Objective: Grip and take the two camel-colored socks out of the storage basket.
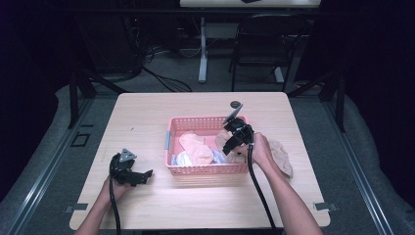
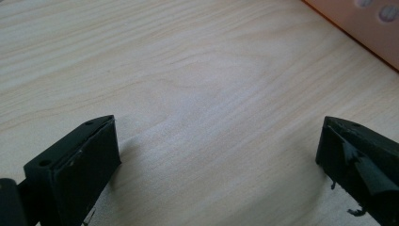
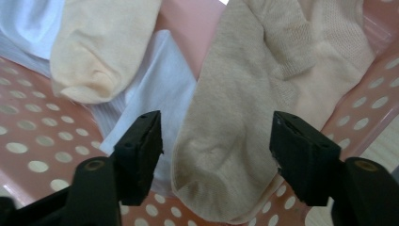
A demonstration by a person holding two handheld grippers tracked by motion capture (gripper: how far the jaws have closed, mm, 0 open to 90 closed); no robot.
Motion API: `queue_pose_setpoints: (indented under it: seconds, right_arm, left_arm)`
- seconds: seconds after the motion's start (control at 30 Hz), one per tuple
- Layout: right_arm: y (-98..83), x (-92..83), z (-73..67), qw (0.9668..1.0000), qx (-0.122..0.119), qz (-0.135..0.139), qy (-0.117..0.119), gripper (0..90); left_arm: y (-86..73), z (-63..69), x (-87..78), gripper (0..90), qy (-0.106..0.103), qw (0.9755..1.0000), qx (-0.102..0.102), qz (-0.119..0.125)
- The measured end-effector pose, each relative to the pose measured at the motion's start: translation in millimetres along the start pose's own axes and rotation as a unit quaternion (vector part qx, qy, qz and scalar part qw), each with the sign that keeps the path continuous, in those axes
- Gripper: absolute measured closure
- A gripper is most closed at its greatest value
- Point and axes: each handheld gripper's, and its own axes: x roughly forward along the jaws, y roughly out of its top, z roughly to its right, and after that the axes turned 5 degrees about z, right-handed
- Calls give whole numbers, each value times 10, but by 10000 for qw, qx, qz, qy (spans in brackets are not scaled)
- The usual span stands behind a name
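Note:
A pink perforated basket (image 1: 208,169) stands mid-table with several socks in it. My right gripper (image 1: 231,146) reaches into its right side, open, jaws either side of a beige sock (image 3: 235,117) lying on the basket floor (image 3: 37,141). The sock's toe end sits between the pads without being pinched. Beside it lie a white sock (image 3: 160,80) and a cream sock (image 3: 99,47). My left gripper (image 1: 143,175) rests low over the bare wood left of the basket, open and holding nothing (image 2: 219,141). A basket corner (image 2: 362,28) shows at the upper right of the left gripper view.
Another beige sock (image 1: 283,155) lies on the table to the right of the basket, partly behind the person's right hand. A small dark disc (image 1: 236,104) sits near the table's far edge. A chair (image 1: 264,44) and cables are on the floor beyond.

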Motion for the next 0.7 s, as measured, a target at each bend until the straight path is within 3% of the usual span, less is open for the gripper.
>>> queue_pose_setpoints:
  seconds: [0.07, 0.1, 0.37, 0.53, 0.6, 0.63, 0.67, 0.7]
  right_arm:
    - [-9, 39, -1, 9999, 110, 91, -47, 385]
    - [2, 33, 16, 9999, 26, -90, -43, 396]
    - [-24, 152, 69, 9995, 175, -91, -264, 448]
    - [-28, 217, 73, 9989, 86, -287, -374, 482]
    - [-29, 239, 57, 9985, 107, -249, -468, 532]
    - [-5, 231, 66, 9973, -30, -515, -531, 589]
    - [-5, 231, 66, 9973, -30, -515, -531, 589]
    - [-19, 270, 49, 9974, 101, -417, -572, 657]
  left_arm:
    - [0, 0, 0, 0, 0, 10000, -1, 2]
    - [0, 0, 0, 0, -1, 10000, -1, 1]
    - [0, 0, 0, 0, -1, 10000, 3, 0]
    - [0, 0, 0, 0, 0, 10000, 2, 2]
    - [0, 1, 0, 0, 0, 10000, -5, 2]
    - [0, 1, 0, 0, 1, 10000, -8, 3]
    - [0, 1, 0, 0, 1, 10000, -8, 3]
    - [0, -2, 0, 0, -2, 10000, 15, 1]
